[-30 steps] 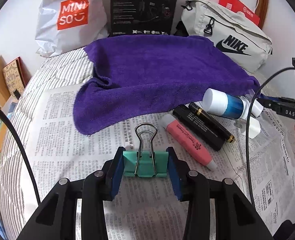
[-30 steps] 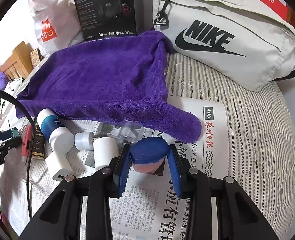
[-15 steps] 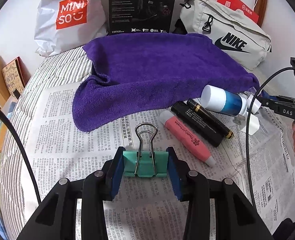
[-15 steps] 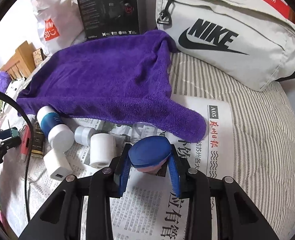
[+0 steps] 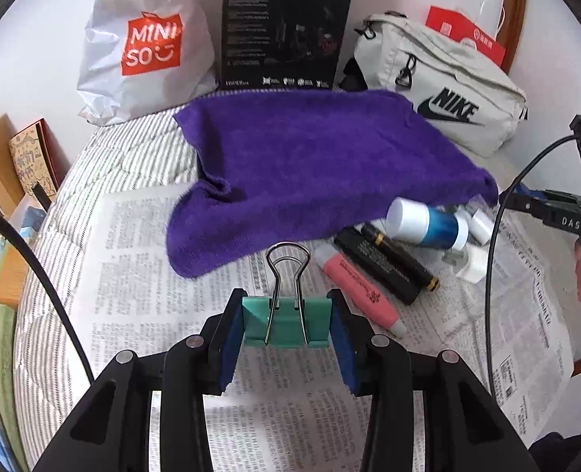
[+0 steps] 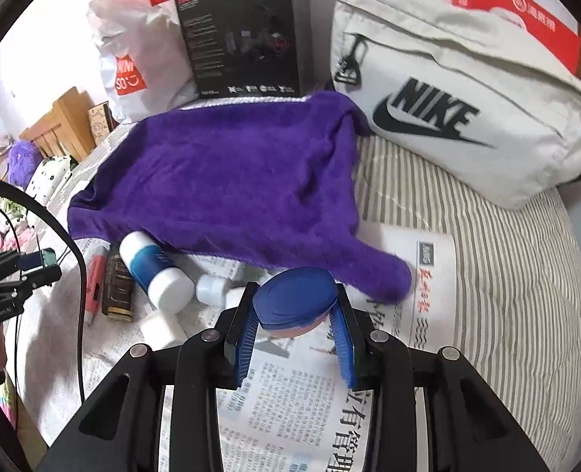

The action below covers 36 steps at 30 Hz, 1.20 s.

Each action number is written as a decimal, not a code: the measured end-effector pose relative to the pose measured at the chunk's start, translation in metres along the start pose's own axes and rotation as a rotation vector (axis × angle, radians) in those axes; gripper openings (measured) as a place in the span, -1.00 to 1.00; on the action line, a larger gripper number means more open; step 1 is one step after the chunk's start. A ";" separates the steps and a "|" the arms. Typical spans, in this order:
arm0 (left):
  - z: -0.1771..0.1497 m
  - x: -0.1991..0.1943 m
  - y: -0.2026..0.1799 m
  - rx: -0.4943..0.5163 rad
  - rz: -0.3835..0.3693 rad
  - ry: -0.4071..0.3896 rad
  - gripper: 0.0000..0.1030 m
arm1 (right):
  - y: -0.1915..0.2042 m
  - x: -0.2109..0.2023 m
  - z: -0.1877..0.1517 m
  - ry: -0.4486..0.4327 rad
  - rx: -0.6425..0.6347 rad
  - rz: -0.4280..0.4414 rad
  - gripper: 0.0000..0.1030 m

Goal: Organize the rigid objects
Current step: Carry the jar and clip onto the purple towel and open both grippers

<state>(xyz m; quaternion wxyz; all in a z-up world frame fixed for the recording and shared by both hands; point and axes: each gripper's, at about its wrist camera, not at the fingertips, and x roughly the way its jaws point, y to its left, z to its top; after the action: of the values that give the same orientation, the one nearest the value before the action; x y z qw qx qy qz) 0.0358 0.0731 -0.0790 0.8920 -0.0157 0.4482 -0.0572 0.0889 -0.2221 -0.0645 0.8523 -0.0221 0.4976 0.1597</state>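
My left gripper (image 5: 286,324) is shut on a teal binder clip (image 5: 286,322) and holds it above the newspaper (image 5: 141,275), wire handles pointing forward. My right gripper (image 6: 296,316) is shut on a blue-lidded pink container (image 6: 295,303), held over the newspaper (image 6: 432,287) in front of the purple towel (image 6: 231,181). A pink highlighter (image 5: 359,295), a black tube with gold trim (image 5: 392,263), a blue-and-white bottle (image 5: 424,222) and small white pieces (image 5: 475,267) lie right of the clip, by the towel's (image 5: 310,165) edge.
A Miniso bag (image 5: 144,51), a black box (image 5: 286,31) and a white Nike bag (image 5: 447,90) stand at the back against the wall. Books (image 5: 26,157) stand at the left edge of the striped bed (image 5: 125,149). A cable (image 5: 495,259) crosses at the right.
Both grippers have risen and pulled back with their objects still held; the scene looks farther and lower. The right gripper has shifted left toward the bottle group.
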 end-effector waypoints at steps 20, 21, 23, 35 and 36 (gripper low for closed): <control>0.075 -0.014 0.014 0.055 0.001 -0.038 -0.24 | 0.023 0.004 0.077 -0.058 -0.069 0.067 -0.32; 0.080 -0.013 0.015 0.060 -0.002 -0.038 -0.24 | 0.024 0.005 0.081 -0.060 -0.070 0.071 -0.32; 0.088 -0.010 0.016 0.062 0.001 -0.037 -0.24 | 0.026 0.010 0.088 -0.056 -0.075 0.075 -0.32; 0.135 0.031 0.009 0.091 0.028 -0.015 -0.24 | 0.022 0.057 0.120 -0.002 -0.078 0.088 -0.32; 0.139 0.037 0.009 0.092 0.033 -0.011 -0.24 | 0.021 0.062 0.122 0.005 -0.077 0.086 -0.32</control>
<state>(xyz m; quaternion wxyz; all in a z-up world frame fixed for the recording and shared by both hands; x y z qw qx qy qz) 0.1694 0.0745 -0.0262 0.8949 0.0324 0.4405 -0.0631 0.2131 -0.1629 -0.0537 0.8420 -0.0337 0.4936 0.2152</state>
